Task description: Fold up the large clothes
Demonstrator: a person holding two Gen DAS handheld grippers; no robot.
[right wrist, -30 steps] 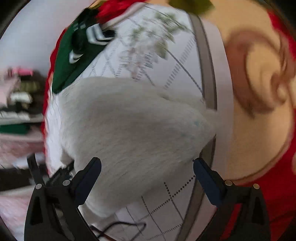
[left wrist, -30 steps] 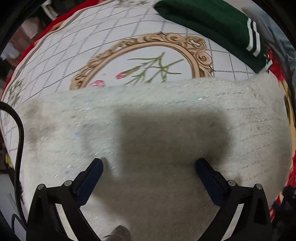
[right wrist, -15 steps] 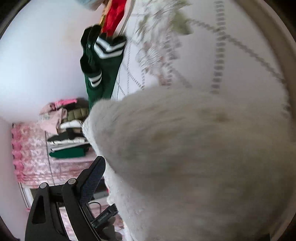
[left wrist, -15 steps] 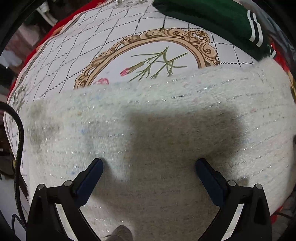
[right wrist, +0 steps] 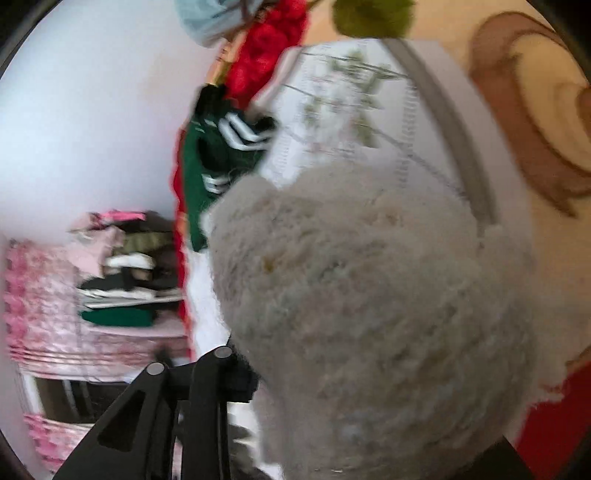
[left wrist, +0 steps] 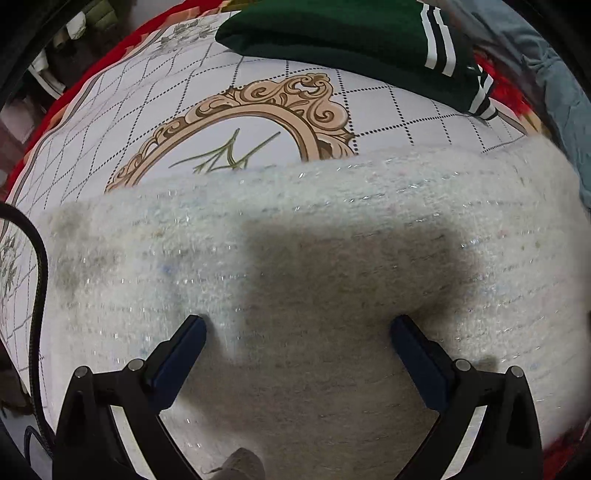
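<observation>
Mid-fold: left tool (left wrist: 298, 328) is hovering wide open over the white sweater (left wrist: 314, 258); right tool's (right wrist: 236, 373) grip is hidden by bunched knit, likely needing laying toward 12 o'clock.

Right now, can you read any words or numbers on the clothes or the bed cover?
None: no words, labels or numbers can be read in either view.
Fuzzy white knitted sweater: plain, no tag visible.
Dark green garment with white stripes: stripes only.
White checked bed cover with gold oval frame: pictures, no writing.
</observation>
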